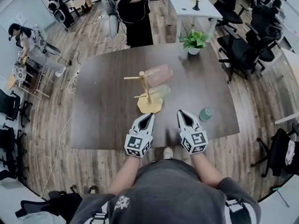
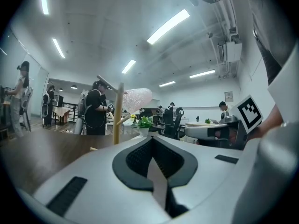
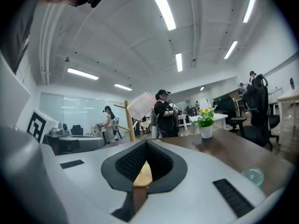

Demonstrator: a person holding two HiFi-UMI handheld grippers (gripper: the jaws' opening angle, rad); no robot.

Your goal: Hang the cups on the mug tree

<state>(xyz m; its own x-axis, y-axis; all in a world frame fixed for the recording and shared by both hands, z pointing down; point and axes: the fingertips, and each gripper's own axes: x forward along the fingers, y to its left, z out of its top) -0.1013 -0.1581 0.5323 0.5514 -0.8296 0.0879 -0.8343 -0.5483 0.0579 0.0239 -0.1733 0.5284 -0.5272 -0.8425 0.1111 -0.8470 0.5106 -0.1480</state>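
— Black ribbed pads on our left gripper meet at the tips, do we agree?
— We do. Its jaws are closed and have hold of nothing. Our right gripper is the same: jaws pressed together, empty.
— And outward from there?
— We hold both grippers side by side over the near edge of the dark wooden table. Their tips point at the mug tree, which stands just ahead on its pale base, roughly between the two.
— Where do we place the cups?
— A pink cup hangs on an upper peg on the tree's right side. A pale green cup hangs on a lower peg beneath it. A teal cup rests on the table to the right of our right gripper, near it but apart, not yet hung.
— And farther out?
— We see a potted plant near the table's far edge. A person in black stands beyond it, and office chairs sit off to the right.
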